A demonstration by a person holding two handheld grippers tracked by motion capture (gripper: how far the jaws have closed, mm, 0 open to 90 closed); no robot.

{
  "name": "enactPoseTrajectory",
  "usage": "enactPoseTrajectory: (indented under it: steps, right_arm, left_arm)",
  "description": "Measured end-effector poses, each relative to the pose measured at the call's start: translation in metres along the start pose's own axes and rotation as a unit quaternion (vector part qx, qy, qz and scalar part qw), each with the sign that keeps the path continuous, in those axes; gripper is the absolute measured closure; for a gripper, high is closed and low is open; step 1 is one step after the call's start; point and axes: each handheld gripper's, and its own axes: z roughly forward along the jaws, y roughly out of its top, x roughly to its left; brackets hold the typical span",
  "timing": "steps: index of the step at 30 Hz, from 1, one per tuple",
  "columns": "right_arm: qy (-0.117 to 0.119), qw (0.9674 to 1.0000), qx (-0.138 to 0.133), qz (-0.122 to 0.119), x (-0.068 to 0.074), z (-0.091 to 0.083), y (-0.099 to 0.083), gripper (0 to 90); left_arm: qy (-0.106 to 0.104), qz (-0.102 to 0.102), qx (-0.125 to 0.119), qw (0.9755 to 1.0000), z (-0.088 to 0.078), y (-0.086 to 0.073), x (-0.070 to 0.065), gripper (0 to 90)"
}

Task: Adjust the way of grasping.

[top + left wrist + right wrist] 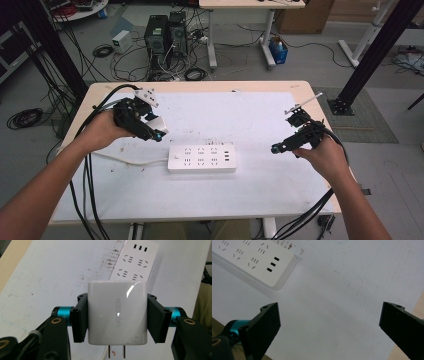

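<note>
- Left gripper [159, 131]: black frame; grey three-cornered plate on top; black cables trail back past the forearm.
- Its jaws: flat black pads, a small screw hole in each, on teal-blue metal cylinders; brass-coloured screws in the black arms behind.
- Right gripper [276, 148]: same black build, teal cylinder by one jaw, thin grey plate above, black cables trailing.
- Forearms bare; no sleeves or gloves visible.

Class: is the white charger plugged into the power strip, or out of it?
Out. The left gripper holds the charger above the table, prongs bare, apart from the power strip.
</note>
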Motion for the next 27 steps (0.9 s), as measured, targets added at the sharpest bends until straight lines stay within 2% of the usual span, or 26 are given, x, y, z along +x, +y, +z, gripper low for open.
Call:
enactPoseTrajectory:
  steps: [1, 7, 10, 13, 17, 21, 23, 26, 27]
  right_arm:
    - [0.002, 1.0000, -0.002, -0.001, 0.000, 0.000, 0.000, 2.8]
    - [0.032, 0.9990, -0.013, 0.029, 0.003, 0.001, 0.000, 3.0]
    - [0.037, 0.9985, -0.013, 0.038, 0.005, 0.003, 0.000, 3.1]
    - [0.059, 0.9966, -0.018, 0.055, 0.004, 0.006, -0.002, 3.2]
    - [0.087, 0.9929, -0.028, 0.077, 0.004, 0.009, -0.005, 3.2]
    - [0.117, 0.9873, -0.037, 0.100, 0.005, 0.012, -0.008, 3.2]
    - [0.123, 0.9861, -0.038, 0.105, 0.005, 0.013, -0.008, 3.2]
    - [0.149, 0.9808, -0.042, 0.120, 0.003, 0.015, -0.011, 3.2]
    - [0.159, 0.9779, -0.046, 0.128, 0.002, 0.016, -0.012, 3.2]
  left_arm:
    - [0.000, 0.002, 0.000, 1.0000, 0.001, 0.001, -0.001, 42.5]
    - [-0.011, 0.017, -0.009, 0.9997, 0.007, 0.007, -0.005, 42.6]
    - [-0.019, 0.031, -0.007, 0.9993, 0.012, 0.011, -0.009, 42.5]
    - [-0.022, 0.037, -0.010, 0.9990, 0.016, 0.013, -0.011, 42.5]
    - [-0.029, 0.042, -0.018, 0.9985, 0.020, 0.016, -0.015, 42.5]
    - [-0.035, 0.056, -0.021, 0.9976, 0.025, 0.020, -0.019, 42.5]
    - [-0.038, 0.056, -0.026, 0.9973, 0.027, 0.021, -0.021, 42.5]
    - [-0.042, 0.060, -0.033, 0.9968, 0.033, 0.022, -0.024, 42.5]
    - [-0.044, 0.062, -0.033, 0.9965, 0.034, 0.022, -0.024, 42.6]
